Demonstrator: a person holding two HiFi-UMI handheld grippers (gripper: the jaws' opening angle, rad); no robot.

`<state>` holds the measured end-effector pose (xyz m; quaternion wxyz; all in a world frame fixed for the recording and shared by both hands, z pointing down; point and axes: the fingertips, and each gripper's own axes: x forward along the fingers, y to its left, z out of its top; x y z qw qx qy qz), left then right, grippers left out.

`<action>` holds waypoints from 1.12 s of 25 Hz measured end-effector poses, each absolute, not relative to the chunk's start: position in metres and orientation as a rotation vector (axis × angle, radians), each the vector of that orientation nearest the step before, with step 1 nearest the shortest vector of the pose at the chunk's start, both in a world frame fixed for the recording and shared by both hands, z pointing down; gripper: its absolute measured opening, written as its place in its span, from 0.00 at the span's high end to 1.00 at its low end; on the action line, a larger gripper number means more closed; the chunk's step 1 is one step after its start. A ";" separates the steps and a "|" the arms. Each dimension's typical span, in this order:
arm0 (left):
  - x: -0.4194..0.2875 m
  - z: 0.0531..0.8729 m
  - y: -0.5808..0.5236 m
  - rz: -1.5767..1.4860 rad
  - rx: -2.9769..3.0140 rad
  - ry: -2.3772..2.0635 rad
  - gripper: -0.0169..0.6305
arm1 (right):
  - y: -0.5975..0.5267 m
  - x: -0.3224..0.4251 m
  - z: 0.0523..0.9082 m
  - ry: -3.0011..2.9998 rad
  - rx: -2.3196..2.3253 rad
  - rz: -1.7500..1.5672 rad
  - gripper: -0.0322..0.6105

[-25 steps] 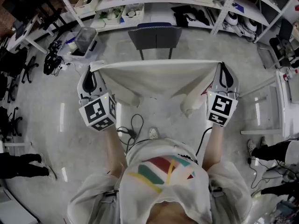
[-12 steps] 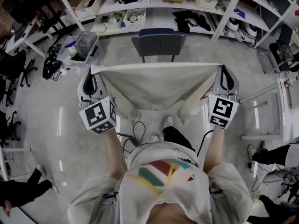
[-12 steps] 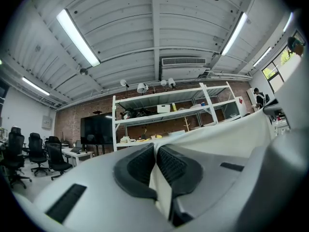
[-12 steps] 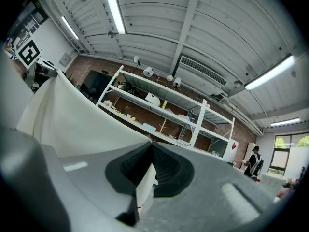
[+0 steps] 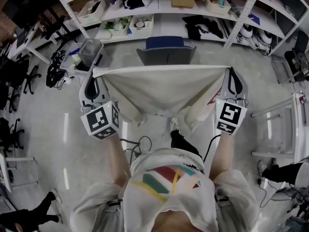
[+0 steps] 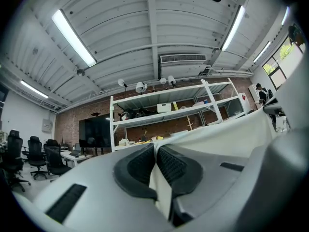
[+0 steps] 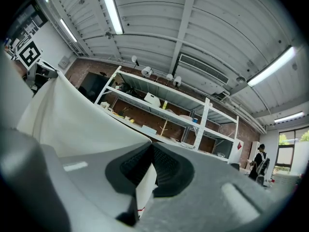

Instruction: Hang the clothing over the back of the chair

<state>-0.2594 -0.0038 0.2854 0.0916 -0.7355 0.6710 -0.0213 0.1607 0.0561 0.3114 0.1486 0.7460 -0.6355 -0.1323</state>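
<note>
A cream garment (image 5: 161, 88) hangs spread out between my two grippers, its top edge pulled taut and its sleeves dangling below. My left gripper (image 5: 95, 73) is shut on the garment's left top corner, and the cloth (image 6: 161, 190) shows pinched between its pads. My right gripper (image 5: 229, 72) is shut on the right top corner, where the cloth (image 7: 144, 187) again sits between the pads. The dark chair (image 5: 165, 52) with a blue seat stands just beyond the stretched garment, its back facing me.
White shelving (image 5: 159, 8) with bins and clothes runs along the far side behind the chair. A clear plastic bin (image 5: 88, 52) sits on the floor to the chair's left. Cables (image 5: 137, 144) lie on the floor near my feet. Office chairs (image 5: 14, 76) stand at left.
I have walked toward the chair with the garment held spread; the chair and shelves now sit nearer and lower in the head view. Both grips are unchanged.
</note>
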 end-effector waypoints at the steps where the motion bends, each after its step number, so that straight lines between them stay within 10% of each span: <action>1: -0.255 0.285 -0.015 -0.062 -2.184 1.997 0.95 | 0.045 0.165 0.312 -1.830 2.145 -0.379 0.94; 28: -0.191 0.248 -0.206 -0.038 -2.114 2.019 0.95 | -0.158 0.231 0.263 -1.918 2.098 -0.469 0.94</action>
